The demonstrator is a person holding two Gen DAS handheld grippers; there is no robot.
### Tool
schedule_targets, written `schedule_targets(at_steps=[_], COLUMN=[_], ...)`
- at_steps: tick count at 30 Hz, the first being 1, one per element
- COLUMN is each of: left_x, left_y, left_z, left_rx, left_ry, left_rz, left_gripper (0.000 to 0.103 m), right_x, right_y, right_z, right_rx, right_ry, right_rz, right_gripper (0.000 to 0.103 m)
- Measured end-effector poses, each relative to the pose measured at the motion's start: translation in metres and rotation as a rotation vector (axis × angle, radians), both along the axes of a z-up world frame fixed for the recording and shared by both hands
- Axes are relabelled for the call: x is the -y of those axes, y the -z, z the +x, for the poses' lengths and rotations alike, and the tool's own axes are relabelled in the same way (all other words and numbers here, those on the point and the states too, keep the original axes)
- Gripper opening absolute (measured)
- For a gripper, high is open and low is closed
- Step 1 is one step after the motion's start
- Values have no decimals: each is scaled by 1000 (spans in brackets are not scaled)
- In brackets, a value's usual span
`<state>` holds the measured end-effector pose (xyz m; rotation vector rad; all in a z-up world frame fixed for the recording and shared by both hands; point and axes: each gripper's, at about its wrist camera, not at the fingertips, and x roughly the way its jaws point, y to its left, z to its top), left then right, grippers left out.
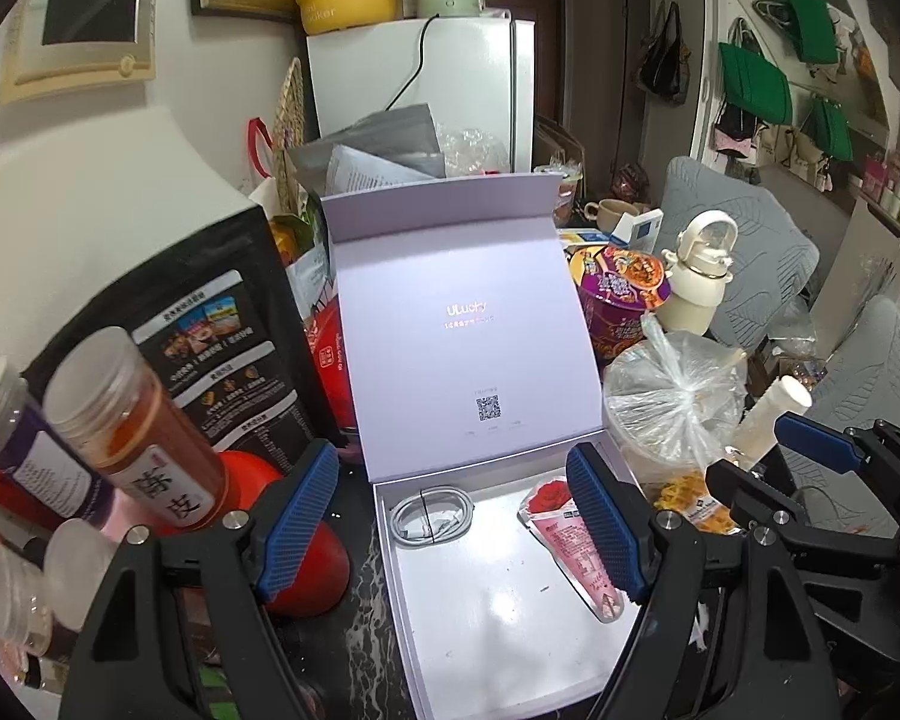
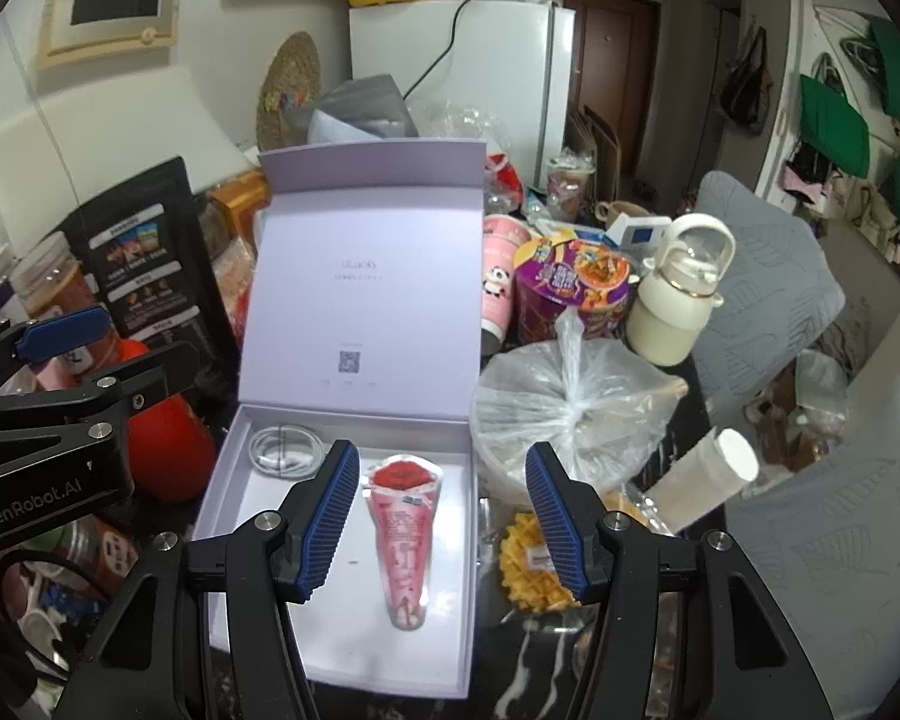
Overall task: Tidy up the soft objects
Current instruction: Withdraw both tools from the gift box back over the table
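An open lilac gift box (image 1: 498, 630) (image 2: 234, 462) stands on the dark marble counter with its lid upright behind it. Inside lie a coiled white cable (image 1: 429, 519) (image 2: 285, 447) at the back left and a pink cone-shaped packet with a red rose top (image 1: 570, 534) (image 2: 405, 531). My left gripper (image 1: 456, 519) hovers above the box, open, with nothing between its blue pads. My right gripper (image 2: 441, 525) also hangs above the box, open and empty, with the pink packet seen below between its fingers. Each gripper shows at the edge of the other's view.
A tied clear plastic bag over a bowl (image 2: 576, 414) and a yellow waffle snack (image 2: 537, 570) lie right of the box. Spice jars (image 1: 132, 426), a black pouch (image 1: 210, 348) and a red object (image 2: 162, 438) crowd the left. Noodle cups (image 2: 576, 294) and a cream bottle (image 2: 678, 294) stand behind.
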<state>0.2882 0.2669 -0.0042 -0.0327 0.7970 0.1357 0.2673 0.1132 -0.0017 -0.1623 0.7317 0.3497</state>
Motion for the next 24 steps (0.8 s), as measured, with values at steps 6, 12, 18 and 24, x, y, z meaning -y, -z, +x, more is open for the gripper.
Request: schedule_targets(at_steps=[6, 12, 18, 24], left_x=[5, 12, 22, 37], left_y=[-28, -50, -60, -62], left_z=[-32, -62, -92, -124], left_rx=[45, 75, 86, 81], left_ry=[1, 8, 23, 42], left_rz=[7, 12, 17, 11], left_gripper=[79, 79, 79, 79], right_x=[6, 14, 25, 40], right_y=[-21, -33, -35, -31], right_z=[-33, -67, -100, -129], right_rx=[39, 64, 66, 58], right_ry=[0, 2, 3, 2], right_rz=[11, 22, 25, 21], right_gripper=[58, 58, 58, 58])
